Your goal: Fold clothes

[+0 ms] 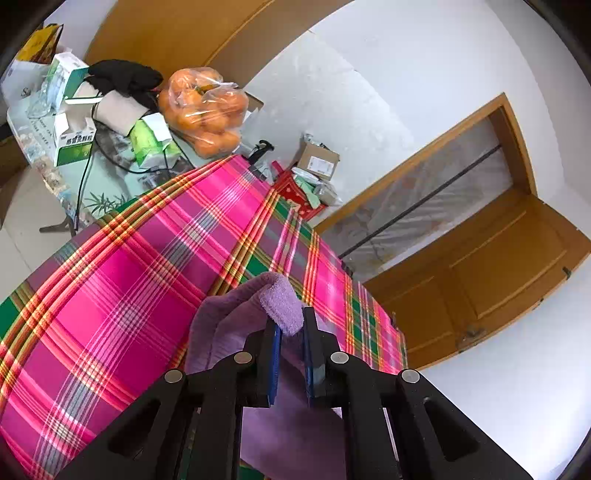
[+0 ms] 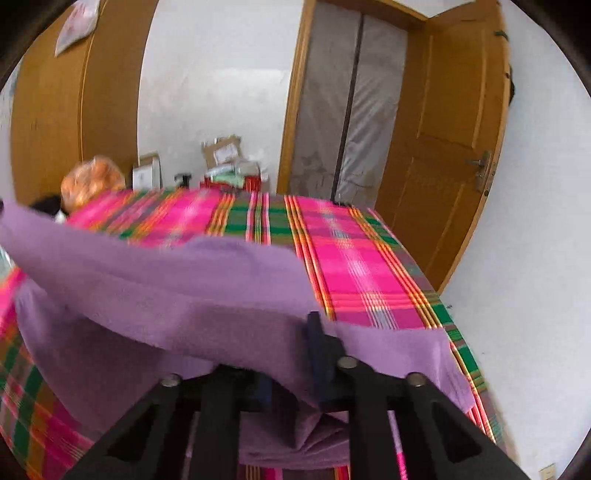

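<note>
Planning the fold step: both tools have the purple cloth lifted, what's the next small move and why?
Probably carry both corners forward and lower them. The left tool pinches a bunched corner of the purple cloth, the right tool grips its edge, and it sags over the plaid cover, not yet flat.

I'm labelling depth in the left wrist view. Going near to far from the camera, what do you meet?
Left gripper shut on the purple cloth → plaid bedspread → bag of oranges → wooden door.
</note>
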`<state>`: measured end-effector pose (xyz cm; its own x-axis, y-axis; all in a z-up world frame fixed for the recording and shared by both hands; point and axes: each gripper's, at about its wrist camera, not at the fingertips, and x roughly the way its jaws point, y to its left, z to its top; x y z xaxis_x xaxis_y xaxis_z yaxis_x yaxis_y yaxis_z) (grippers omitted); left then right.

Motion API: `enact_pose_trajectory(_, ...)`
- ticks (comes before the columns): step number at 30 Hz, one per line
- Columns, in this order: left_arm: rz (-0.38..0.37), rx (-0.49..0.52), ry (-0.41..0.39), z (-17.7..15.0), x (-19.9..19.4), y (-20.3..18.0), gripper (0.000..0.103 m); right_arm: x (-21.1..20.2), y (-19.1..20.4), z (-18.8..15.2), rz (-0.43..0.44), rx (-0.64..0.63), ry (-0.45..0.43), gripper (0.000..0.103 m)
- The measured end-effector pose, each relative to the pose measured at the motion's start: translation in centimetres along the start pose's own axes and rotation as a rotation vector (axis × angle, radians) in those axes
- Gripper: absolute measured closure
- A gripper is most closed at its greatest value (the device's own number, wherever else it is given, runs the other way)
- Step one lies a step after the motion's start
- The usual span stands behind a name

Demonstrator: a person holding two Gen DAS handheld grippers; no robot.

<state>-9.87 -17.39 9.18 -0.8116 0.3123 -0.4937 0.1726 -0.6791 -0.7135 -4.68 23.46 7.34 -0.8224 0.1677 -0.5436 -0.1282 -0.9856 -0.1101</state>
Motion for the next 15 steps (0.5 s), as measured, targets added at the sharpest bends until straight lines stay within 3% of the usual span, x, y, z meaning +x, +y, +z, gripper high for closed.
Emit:
enact_pose_trajectory(9, -0.005, 0.023, -0.068, 1.6, -1.1, -1.2, 0.092, -2.7, -0.3, 4.4, 0.034, 0.023, -0.162, 0.096)
enact_pose_trajectory(15, 0.049, 0.061, -0.051, 2.8, 1.5, -1.8, 0.092, 1.0, 0.1, 7.0, 0.027, -0.010, -0.111, 0.096)
